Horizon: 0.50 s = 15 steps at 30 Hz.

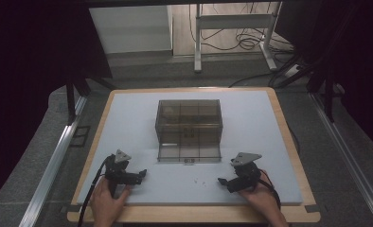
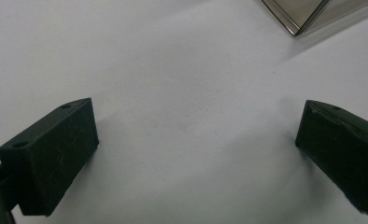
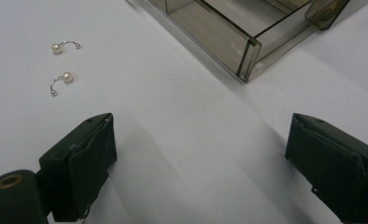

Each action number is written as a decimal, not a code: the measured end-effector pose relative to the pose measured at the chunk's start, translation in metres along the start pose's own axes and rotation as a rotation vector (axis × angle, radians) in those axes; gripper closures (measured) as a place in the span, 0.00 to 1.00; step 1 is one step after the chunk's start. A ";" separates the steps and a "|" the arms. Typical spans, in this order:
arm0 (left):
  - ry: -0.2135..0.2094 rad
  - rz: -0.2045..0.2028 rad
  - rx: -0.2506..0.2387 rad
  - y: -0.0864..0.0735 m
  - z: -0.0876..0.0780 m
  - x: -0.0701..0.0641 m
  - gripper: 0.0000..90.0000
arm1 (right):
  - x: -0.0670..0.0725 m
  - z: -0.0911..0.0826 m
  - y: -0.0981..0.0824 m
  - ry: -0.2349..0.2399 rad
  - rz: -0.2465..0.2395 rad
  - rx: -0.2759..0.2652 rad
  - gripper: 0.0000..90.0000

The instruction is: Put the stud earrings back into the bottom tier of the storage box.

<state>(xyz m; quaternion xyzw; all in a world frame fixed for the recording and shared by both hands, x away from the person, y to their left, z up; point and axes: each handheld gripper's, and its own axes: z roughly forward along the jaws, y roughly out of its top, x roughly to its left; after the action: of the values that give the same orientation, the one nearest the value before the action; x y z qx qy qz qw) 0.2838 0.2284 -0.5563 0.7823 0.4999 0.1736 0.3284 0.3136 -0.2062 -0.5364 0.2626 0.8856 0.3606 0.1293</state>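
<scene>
A smoked, see-through box (image 1: 189, 118) stands mid-table, and its bottom drawer (image 1: 189, 153) is pulled out toward me. Two small pearl earrings on bent wires (image 3: 63, 45) (image 3: 62, 80) lie on the white mat, seen as tiny specks (image 1: 198, 180) in front of the drawer. My right gripper (image 3: 201, 133) (image 1: 224, 182) rests low on the mat just right of them, open and holding nothing. The drawer's corner (image 3: 245, 51) is ahead of it. My left gripper (image 2: 196, 121) (image 1: 138, 176) is open too, over bare mat at the front left, with a corner of the drawer (image 2: 300, 16) ahead.
The white mat (image 1: 128, 123) covers a wooden tabletop (image 1: 288, 127) with metal rails on either side. Beyond the far edge are the legs of a white stand (image 1: 232, 28) and loose cables on the floor.
</scene>
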 end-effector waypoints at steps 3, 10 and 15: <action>0.000 0.000 0.000 0.000 0.000 0.000 0.00 | 0.000 0.000 0.000 0.000 0.000 0.000 0.09; 0.000 -0.001 -0.001 0.000 0.000 0.000 0.00 | 0.000 0.000 0.000 0.001 0.002 0.001 0.09; 0.000 -0.001 0.000 0.000 0.000 0.000 0.00 | 0.000 0.000 0.000 0.002 0.001 0.001 0.09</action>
<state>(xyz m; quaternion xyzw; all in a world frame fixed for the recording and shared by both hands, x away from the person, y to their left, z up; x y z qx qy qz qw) 0.2838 0.2284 -0.5563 0.7821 0.5002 0.1736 0.3287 0.3140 -0.2062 -0.5363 0.2630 0.8858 0.3603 0.1282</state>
